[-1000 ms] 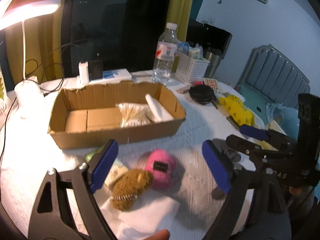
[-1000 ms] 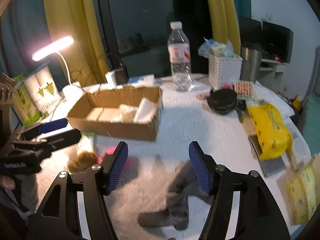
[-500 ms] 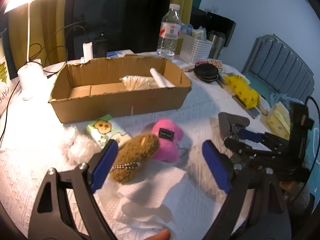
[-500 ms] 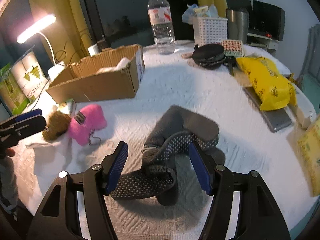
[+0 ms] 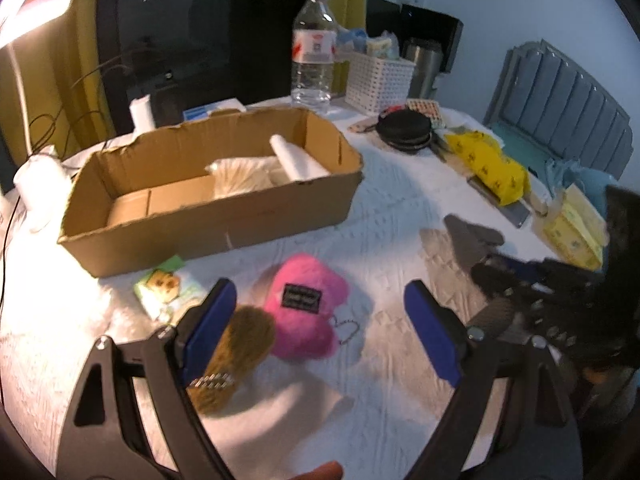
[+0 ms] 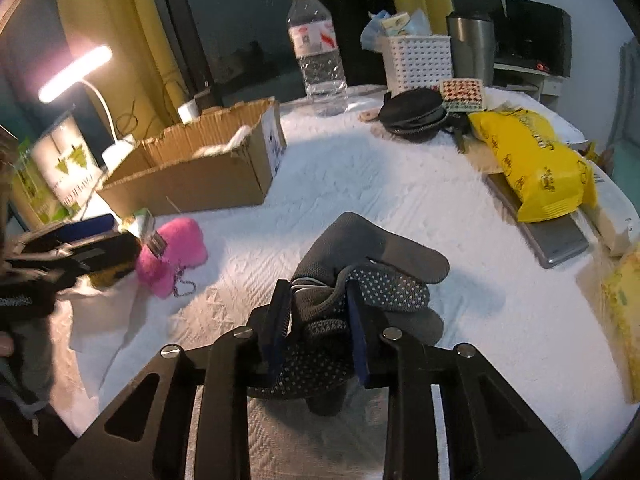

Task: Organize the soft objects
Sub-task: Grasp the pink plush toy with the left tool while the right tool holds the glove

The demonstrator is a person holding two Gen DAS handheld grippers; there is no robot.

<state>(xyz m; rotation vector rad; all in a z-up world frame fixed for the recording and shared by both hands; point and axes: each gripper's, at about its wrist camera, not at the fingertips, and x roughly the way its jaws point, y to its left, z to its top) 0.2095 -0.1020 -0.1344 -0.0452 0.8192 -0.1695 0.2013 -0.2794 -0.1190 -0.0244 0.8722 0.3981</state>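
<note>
A pink plush (image 5: 306, 306) lies on the white table cloth (image 5: 392, 208), with a brown plush (image 5: 236, 344) touching its left side. My left gripper (image 5: 320, 334) is open and hovers just above and around them. The pink plush also shows in the right wrist view (image 6: 172, 252). My right gripper (image 6: 318, 312) is shut on a grey dotted glove (image 6: 360, 264) that rests on the cloth. The glove also shows in the left wrist view (image 5: 472, 240). An open cardboard box (image 5: 208, 200) behind the plushes holds a white roll and a pale bag.
A small green packet (image 5: 168, 290) lies in front of the box. White paper (image 5: 288, 404) lies under the brown plush. A water bottle (image 5: 314, 50), white basket (image 5: 380, 80), black pouch (image 5: 406, 130) and yellow bag (image 5: 488, 168) stand behind. A lamp (image 6: 76, 74) is at the left.
My right gripper has closed on the grey glove. My left gripper has moved forward over the pink and brown plushes and stays open.
</note>
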